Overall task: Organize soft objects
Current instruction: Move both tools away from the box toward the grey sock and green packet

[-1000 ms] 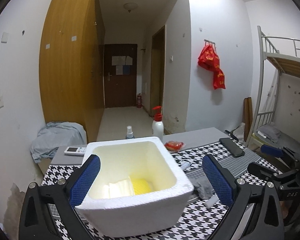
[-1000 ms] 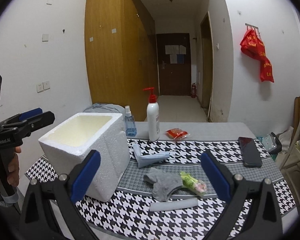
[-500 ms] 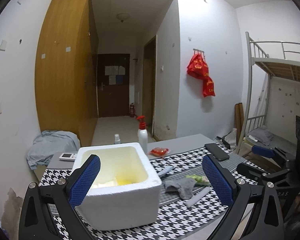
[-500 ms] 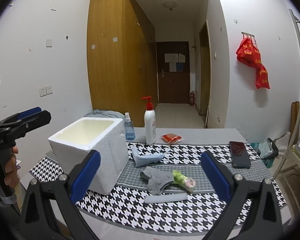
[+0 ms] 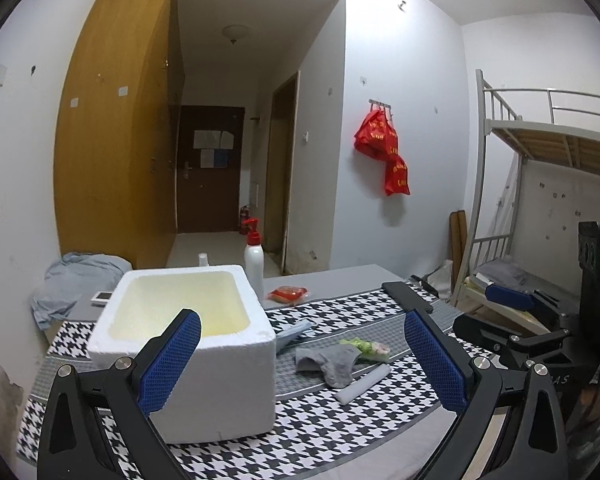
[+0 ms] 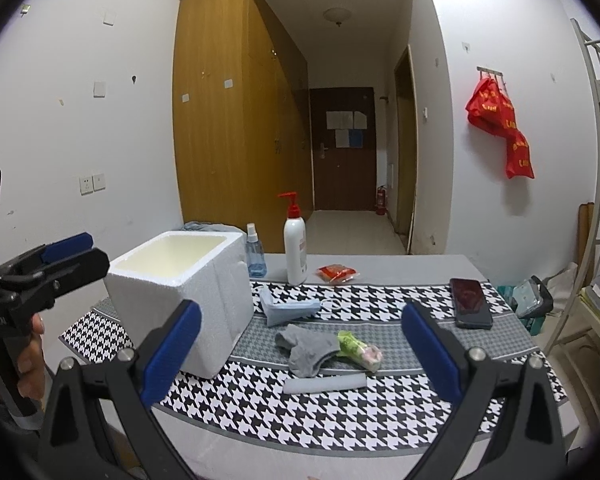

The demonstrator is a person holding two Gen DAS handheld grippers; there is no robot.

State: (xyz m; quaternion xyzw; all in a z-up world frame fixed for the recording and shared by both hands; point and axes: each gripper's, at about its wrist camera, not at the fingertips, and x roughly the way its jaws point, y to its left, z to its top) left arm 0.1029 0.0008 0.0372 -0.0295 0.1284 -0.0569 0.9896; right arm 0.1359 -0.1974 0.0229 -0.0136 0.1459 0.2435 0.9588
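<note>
So both grippers are up off the table with their jaws spread wide and nothing between them. The left gripper (image 5: 300, 356) sits in front of the white foam box (image 5: 216, 356), and the right gripper (image 6: 300, 348) looks down on the soft stuff still lying on the houndstooth cloth (image 6: 340, 412): a gray sock (image 6: 306, 350) touching a green wrapped bundle (image 6: 358, 350), a gray foam roll (image 6: 324, 383) just in front of them, and a folded blue cloth (image 6: 290, 309) behind, near the box. A black phone (image 6: 470, 302) lies well off to the right.
</note>
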